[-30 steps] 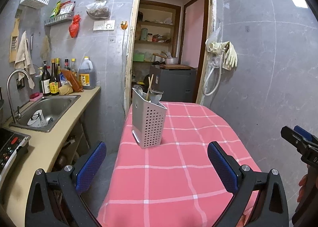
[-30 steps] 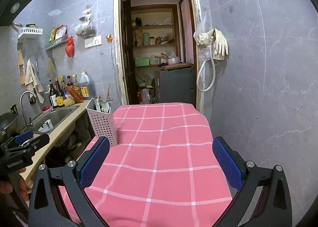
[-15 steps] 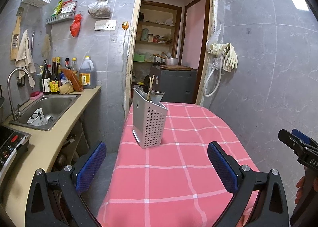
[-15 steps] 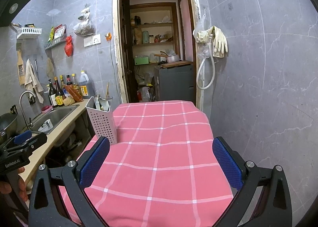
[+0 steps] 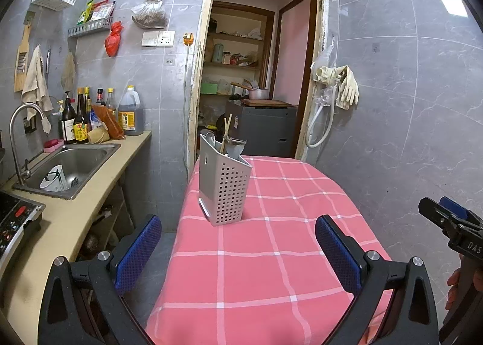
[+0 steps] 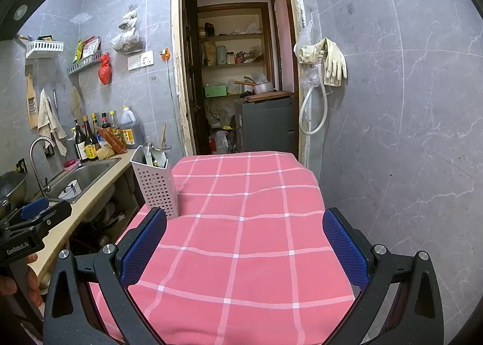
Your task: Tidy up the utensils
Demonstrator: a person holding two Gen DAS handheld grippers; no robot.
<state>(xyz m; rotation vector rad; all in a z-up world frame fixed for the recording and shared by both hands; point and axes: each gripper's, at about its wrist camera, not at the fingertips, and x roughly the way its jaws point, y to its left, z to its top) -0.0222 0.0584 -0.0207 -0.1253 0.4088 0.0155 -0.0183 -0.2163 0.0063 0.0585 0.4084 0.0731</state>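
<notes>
Left gripper [image 5: 238,250] held low over the near end of the bench [image 5: 271,269], jaws spread wide, nothing between the blue pads [image 5: 137,250]. Right gripper [image 6: 244,247] likewise low over the pink checked cloth, jaws wide apart and empty. Perforated grey utensil holder [image 5: 225,188] upright on the bench near its left edge, well ahead of both grippers and touching neither. Inside it, a metal spoon [image 5: 210,137], wooden chopsticks [image 5: 226,130] leaning up and out, and another metal utensil [image 5: 235,145] of unclear kind. Beyond the bench's left edge, a counter with a steel sink [image 5: 75,164], a white cup [image 5: 54,183] lying in the basin, bottles [image 5: 75,121] lined against the tiled wall. Straight ahead, an open doorway [image 6: 235,73] onto a pantry with shelves. Rubber gloves [image 6: 332,62] hung on the right wall. Fingertips of a hand [image 6: 31,280] visible at the left gripper's handle in the right wrist view.
</notes>
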